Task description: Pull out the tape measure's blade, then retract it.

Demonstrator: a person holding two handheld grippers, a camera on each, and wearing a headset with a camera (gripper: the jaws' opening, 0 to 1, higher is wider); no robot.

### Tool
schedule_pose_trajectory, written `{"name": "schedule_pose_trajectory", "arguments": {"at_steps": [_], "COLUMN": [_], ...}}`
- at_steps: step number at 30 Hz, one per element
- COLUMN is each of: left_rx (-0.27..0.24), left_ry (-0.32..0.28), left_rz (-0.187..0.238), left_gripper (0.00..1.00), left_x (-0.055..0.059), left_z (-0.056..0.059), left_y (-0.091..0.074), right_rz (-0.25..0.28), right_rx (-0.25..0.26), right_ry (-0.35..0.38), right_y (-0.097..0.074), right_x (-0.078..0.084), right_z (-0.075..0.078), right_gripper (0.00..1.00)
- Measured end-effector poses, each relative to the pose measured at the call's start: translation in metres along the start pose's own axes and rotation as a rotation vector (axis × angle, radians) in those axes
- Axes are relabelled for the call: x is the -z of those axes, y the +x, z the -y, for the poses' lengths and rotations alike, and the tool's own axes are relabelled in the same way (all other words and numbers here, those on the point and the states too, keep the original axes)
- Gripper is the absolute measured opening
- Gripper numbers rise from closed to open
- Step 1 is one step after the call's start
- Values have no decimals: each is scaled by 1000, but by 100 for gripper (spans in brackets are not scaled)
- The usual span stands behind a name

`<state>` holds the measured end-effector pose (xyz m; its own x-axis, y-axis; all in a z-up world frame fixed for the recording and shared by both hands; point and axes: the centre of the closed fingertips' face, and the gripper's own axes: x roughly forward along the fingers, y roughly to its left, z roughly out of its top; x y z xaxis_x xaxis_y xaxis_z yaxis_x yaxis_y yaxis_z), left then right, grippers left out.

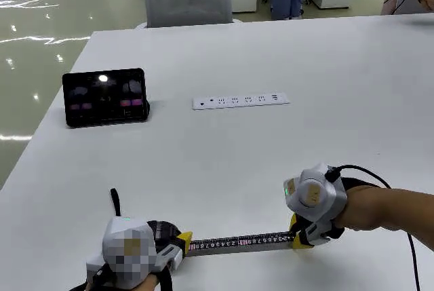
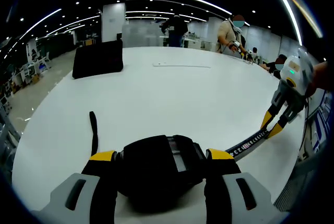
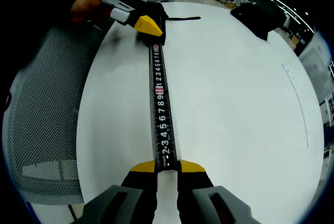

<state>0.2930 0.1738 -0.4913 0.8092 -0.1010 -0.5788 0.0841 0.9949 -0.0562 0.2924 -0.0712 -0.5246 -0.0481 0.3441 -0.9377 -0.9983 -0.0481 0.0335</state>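
1. Black plastic tape-measure case [image 2: 159,169], clamped between my left fingers [image 2: 102,156], on the white counter [image 1: 271,155].
2. My right fingers [image 3: 192,167] are pinched shut on the tip of the black numbered blade [image 3: 159,109].
3. It runs straight from them to the case; I'd retract along that line.

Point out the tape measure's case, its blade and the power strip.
tape measure case [image 2: 156,166]: left gripper view, middle of black body.
blade [image 3: 162,114]: right gripper view, numbered face midway along.
power strip [image 1: 241,101]: head view, middle of its top.
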Motion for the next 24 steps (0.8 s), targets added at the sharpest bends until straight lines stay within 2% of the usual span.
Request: {"name": "schedule_pose_trajectory", "arguments": {"at_steps": [9,24], "left_rx": [4,7], "left_ry": [1,2], "left_rz": [-5,-9], "left_gripper": [63,63], "left_x": [1,1], "left_z": [1,0], "left_y": [-1,0], "right_rz": [5,18], "right_rx": [2,-1], "right_ry": [-28,-14], "right_y": [1,5], "right_x": [-3,-13], "right_z": [-1,0], "right_gripper": [10,10]}}
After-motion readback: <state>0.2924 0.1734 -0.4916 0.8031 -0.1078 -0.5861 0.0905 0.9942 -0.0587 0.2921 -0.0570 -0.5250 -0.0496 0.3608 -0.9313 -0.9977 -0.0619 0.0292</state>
